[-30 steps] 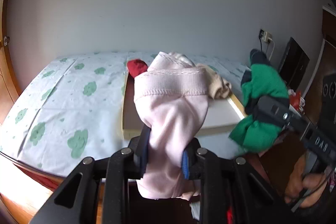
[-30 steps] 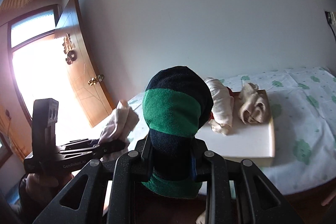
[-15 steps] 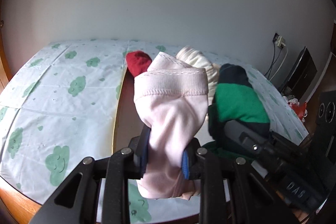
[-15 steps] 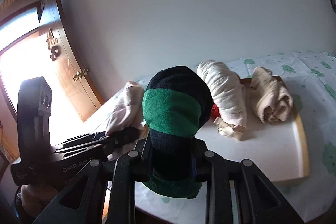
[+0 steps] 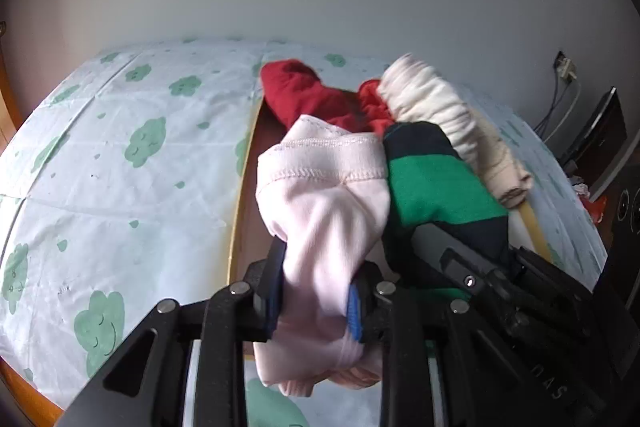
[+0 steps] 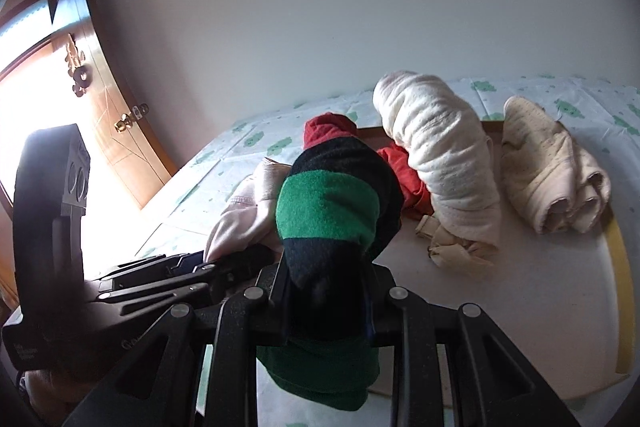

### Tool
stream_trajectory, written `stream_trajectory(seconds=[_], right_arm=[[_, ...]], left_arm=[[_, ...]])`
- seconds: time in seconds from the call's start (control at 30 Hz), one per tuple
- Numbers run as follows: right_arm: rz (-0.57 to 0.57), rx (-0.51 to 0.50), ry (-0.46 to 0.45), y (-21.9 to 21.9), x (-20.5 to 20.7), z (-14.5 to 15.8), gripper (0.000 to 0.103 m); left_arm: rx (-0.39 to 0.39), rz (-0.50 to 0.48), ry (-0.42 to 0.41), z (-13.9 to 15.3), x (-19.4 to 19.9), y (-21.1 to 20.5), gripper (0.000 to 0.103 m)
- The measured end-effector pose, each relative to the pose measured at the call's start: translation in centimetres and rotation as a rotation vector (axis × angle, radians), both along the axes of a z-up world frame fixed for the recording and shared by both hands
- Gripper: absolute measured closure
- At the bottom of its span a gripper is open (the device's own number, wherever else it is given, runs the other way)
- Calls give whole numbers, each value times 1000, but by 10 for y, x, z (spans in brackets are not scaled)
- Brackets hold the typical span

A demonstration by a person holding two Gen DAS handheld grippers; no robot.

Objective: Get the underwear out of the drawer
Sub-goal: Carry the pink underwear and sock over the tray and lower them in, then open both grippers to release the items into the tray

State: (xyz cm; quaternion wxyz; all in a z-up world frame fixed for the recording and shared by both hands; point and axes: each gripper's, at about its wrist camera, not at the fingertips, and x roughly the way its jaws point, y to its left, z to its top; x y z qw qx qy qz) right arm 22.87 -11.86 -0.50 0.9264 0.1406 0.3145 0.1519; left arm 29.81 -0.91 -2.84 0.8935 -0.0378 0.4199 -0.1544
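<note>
The left gripper (image 5: pixel 316 291) has its fingers clamped on a rolled pale pink garment (image 5: pixel 324 211), pinched low on the bundle so that the banded hem stands up above the pads and the loose end hangs below; that low hold probably keeps the roll from unfurling while it is carried. The right gripper (image 6: pixel 326 295) is likewise closed tight on a green and dark striped garment (image 6: pixel 332 211), gripped across its dark lower band, the rounded top rising clear of the fingers; the two bundles sit just beside each other, apparently touching in the left wrist view, which suggests both hands are heading to the same spot. Beyond them lies a flat board (image 6: pixel 520 291) with a yellow edge, resting on a bed sheet (image 5: pixel 120 163) printed with green clouds; on the board already lie a red garment (image 5: pixel 304 95), a long cream roll (image 6: pixel 440 163) and a beige roll (image 6: pixel 556 179), set side by side, seemingly as the collecting place for what has left the drawer. No drawer shows in either view; the underwear in hand is therefore judged already out, held over the board's near edge, with setting down the likely step remaining. A wooden door (image 6: pixel 108 95) stands behind at the left.
</note>
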Motion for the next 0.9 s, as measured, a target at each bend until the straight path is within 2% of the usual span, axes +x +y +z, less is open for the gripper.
stream_trajectory(seconds=[0.2,0.37,0.67,0.77,0.83,0.87,0.9], right_arm=[[-1,18,48,2,15,-15,75],[-9,37,82,-2,24,-29,75],[-20,85,98,-6,27,-31,72],[-37,145,128,-14,28,-35,65],[-39,189,122,-21,24,-34,64],[-42,200,110,-22,21,-32,64],[-48,215,97,-25,16,-30,62]], left_arm=[[31,30,41,-15,12,2,78],[79,26,19,-16,12,-2,77],[66,32,5,-16,12,-2,72],[55,29,4,-13,9,-3,65],[87,49,-42,-3,1,-4,49],[88,46,-71,3,-3,-4,45],[105,61,-104,10,-9,-4,33]])
